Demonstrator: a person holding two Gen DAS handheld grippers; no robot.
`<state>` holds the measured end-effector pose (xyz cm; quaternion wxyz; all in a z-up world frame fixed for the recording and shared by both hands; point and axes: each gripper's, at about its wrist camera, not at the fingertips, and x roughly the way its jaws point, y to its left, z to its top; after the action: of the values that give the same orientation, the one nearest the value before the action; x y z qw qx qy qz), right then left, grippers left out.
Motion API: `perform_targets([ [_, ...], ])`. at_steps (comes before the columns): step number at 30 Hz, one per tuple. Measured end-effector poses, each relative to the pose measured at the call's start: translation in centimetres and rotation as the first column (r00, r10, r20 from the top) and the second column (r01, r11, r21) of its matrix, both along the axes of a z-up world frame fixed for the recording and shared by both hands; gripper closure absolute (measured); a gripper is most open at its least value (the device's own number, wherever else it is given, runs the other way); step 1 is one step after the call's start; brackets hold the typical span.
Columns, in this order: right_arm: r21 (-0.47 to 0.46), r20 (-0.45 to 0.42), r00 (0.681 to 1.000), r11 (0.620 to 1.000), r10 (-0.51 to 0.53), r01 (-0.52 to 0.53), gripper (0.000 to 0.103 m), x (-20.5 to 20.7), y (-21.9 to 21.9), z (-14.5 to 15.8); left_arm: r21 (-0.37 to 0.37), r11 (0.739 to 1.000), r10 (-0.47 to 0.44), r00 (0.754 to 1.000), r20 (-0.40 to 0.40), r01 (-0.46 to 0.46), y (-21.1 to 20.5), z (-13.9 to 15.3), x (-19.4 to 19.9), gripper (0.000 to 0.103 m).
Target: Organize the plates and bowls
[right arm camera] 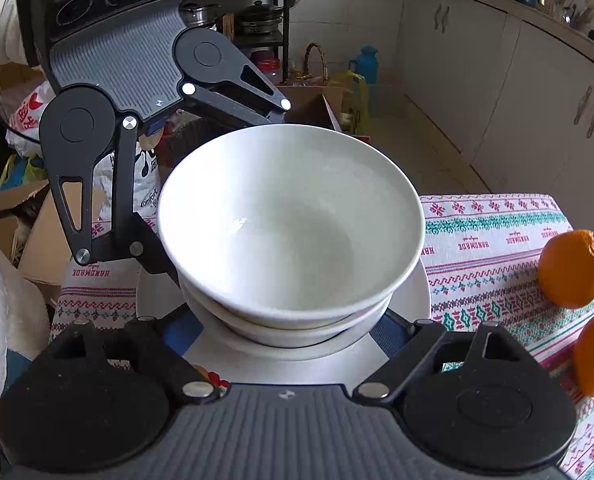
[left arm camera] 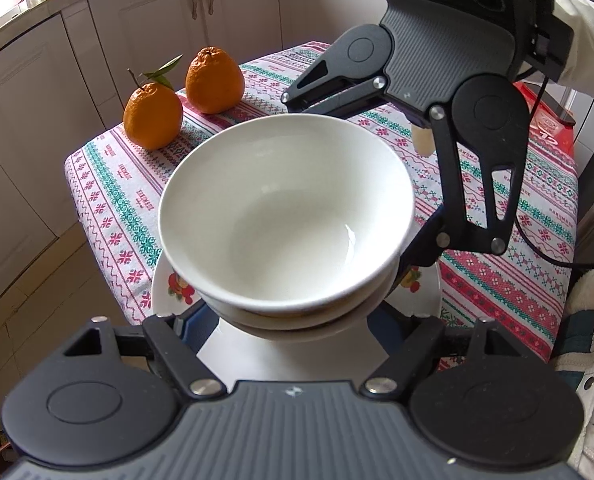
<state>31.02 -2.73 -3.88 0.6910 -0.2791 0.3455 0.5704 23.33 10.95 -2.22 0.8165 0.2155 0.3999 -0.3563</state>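
Bowls (left arm camera: 285, 216): white, nested upright, sitting stacked, empty inside.
Plate (right arm camera: 417, 292): white, fruit-printed rim, lying flat under the bowls on the patterned tablecloth (left arm camera: 113, 184).

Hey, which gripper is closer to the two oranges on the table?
Right. The right gripper flanks the stacked bowls on the side nearer the oranges; the left gripper flanks them from the opposite side.

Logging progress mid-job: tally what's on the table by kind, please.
Bowls: 2, nested white bowls and
Plates: 1 seen, fruit-print plate under the bowls; any beneath it are hidden
Oranges: 2, one with leaves, one without
Total: 5
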Motion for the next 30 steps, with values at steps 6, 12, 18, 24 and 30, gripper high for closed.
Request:
perform_targets([
  [6,0.01,-0.001,1.0,1.0,-0.013,0.013,0.011,0.0,-0.2,-0.2,0.016,1.0,0.001,0.999,0.041,-0.001,-0.2,0.0,-0.6,0.021],
  [12,0.006,0.019,1.0,1.0,-0.02,0.02,0.002,-1.2,-0.8,0.4,0.012,0.998,0.053,0.993,0.105,-0.055,0.2,0.3,-2.1,0.012],
  [18,0.002,0.081,0.993,0.997,-0.083,0.083,0.001,-4.0,-2.9,2.1,-0.022,0.987,0.161,0.965,0.208,-0.16,1.1,1.4,-5.5,0.007],
  [24,0.06,0.231,0.915,0.944,-0.33,0.326,0.0,-8.4,-5.5,4.9,-0.111,0.954,0.301,0.868,0.395,-0.28,0.6,3.3,-10.5,0.001],
  [30,0.226,0.285,0.698,0.754,-0.657,0.617,0.0,-12.7,-7.9,6.9,-0.265,0.873,0.487,0.772,0.41,-0.41,-0.5,4.2,-13.9,0.001],
])
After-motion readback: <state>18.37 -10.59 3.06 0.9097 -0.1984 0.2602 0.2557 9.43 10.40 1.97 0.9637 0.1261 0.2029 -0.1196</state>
